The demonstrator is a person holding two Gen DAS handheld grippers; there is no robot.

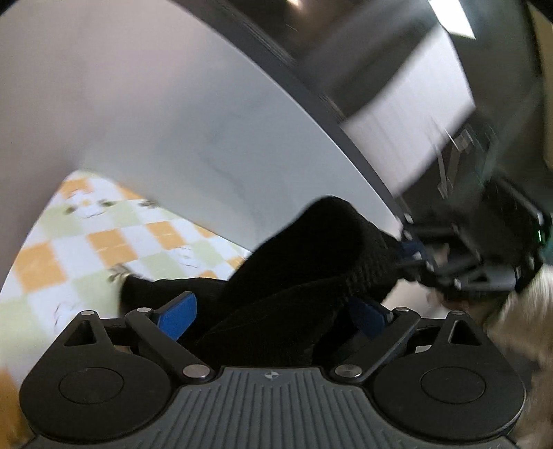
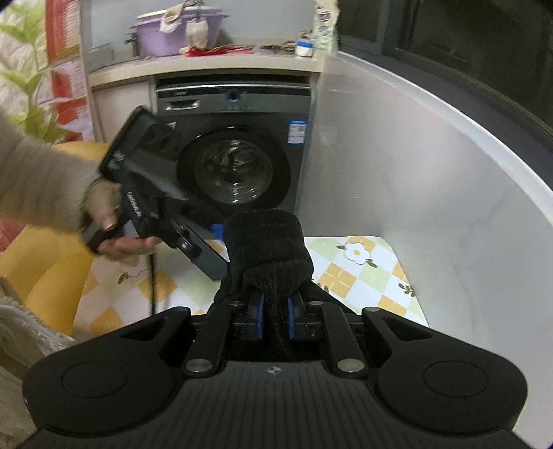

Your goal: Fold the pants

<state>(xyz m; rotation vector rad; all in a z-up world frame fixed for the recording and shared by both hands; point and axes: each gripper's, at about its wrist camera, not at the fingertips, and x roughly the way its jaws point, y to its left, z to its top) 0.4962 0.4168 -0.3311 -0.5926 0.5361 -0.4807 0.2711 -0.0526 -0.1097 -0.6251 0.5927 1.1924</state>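
The black knitted pants (image 2: 266, 241) hang bunched above a checkered tablecloth (image 2: 363, 276). My right gripper (image 2: 276, 311) is shut on them, its blue pads squeezing a narrow fold. In the left wrist view the pants (image 1: 304, 262) run between the widely spread blue fingers (image 1: 179, 316) of my left gripper (image 1: 274, 314), which is open around the cloth. At the pants' far end in that view is the right gripper (image 1: 414, 252). From the right wrist view, the left gripper (image 2: 217, 235) sits just left of the bundle, held by a hand (image 2: 114, 238).
A white panel (image 2: 414, 172) rises close on the right of the table. A dark washing machine (image 2: 231, 165) stands behind, under a counter with a purple basin (image 2: 172, 31). A yellow seat (image 2: 52, 269) is at the left.
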